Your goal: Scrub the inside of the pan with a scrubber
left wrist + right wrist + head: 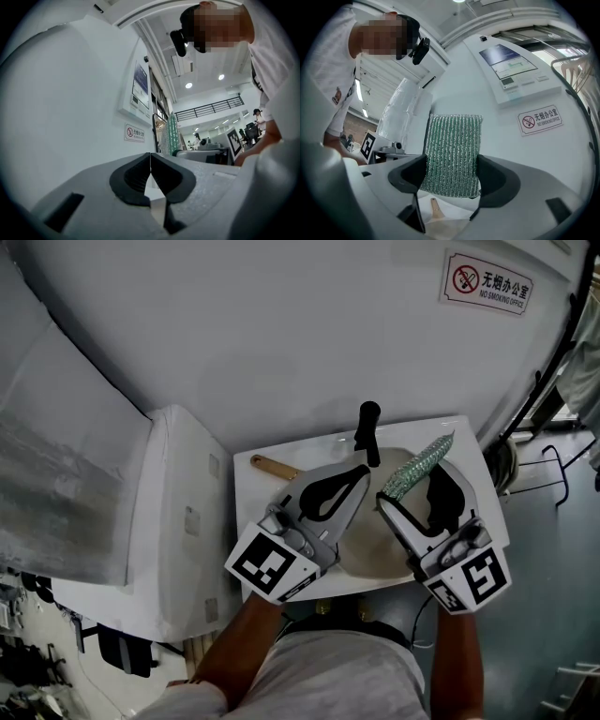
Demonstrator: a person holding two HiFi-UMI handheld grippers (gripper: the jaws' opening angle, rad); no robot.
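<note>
Ideally, with the right gripper's (412, 482) jaws pinching the green scrubber (452, 154) above the pan (370, 554) on the white surface (253, 504) and the left gripper's (150, 157) jaws pressed together empty, lower the scrubber flat inside while steadying the pan's wooden handle (272, 467).

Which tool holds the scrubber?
The right tool: its jaws clamp the green scrubber, which stands upright between them. The left tool is shut with nothing between its jaws.
</note>
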